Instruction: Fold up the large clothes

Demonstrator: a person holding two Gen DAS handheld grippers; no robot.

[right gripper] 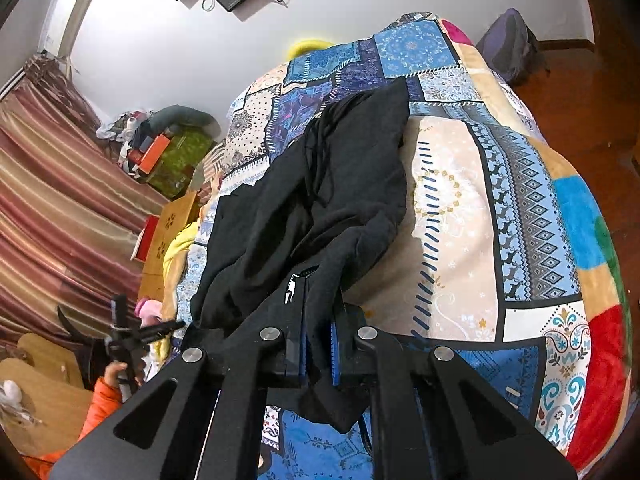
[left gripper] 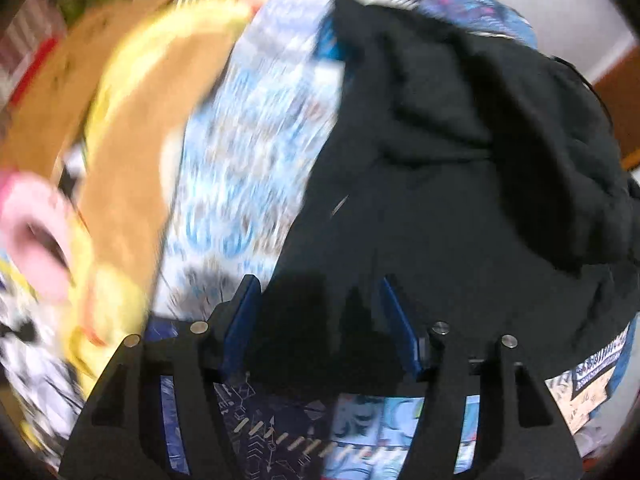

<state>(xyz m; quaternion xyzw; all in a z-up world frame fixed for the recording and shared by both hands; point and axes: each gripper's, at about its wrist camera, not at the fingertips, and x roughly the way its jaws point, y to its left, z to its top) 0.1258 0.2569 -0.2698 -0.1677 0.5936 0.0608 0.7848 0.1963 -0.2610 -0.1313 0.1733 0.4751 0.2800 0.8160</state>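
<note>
A large black zip garment [right gripper: 320, 200] lies crumpled on a bed with a blue patchwork quilt [right gripper: 480, 200]. My right gripper [right gripper: 318, 344] is shut on the near edge of the garment, beside its silver zip pull [right gripper: 291, 290]. In the left wrist view the black garment [left gripper: 460, 180] fills the right side. My left gripper [left gripper: 316, 316] is open, its blue pads [left gripper: 240, 328] wide apart over the garment's near edge. That view is blurred by motion. The left gripper also shows in the right wrist view [right gripper: 132, 332], at the left of the bed.
A wooden bedside surface [right gripper: 168, 232] and yellow cloth [right gripper: 180, 248] lie left of the bed. Striped curtains [right gripper: 60, 200] hang at the left. A green box with clutter [right gripper: 180, 156] stands beyond. A dark bag [right gripper: 508, 44] sits on the floor at the far right.
</note>
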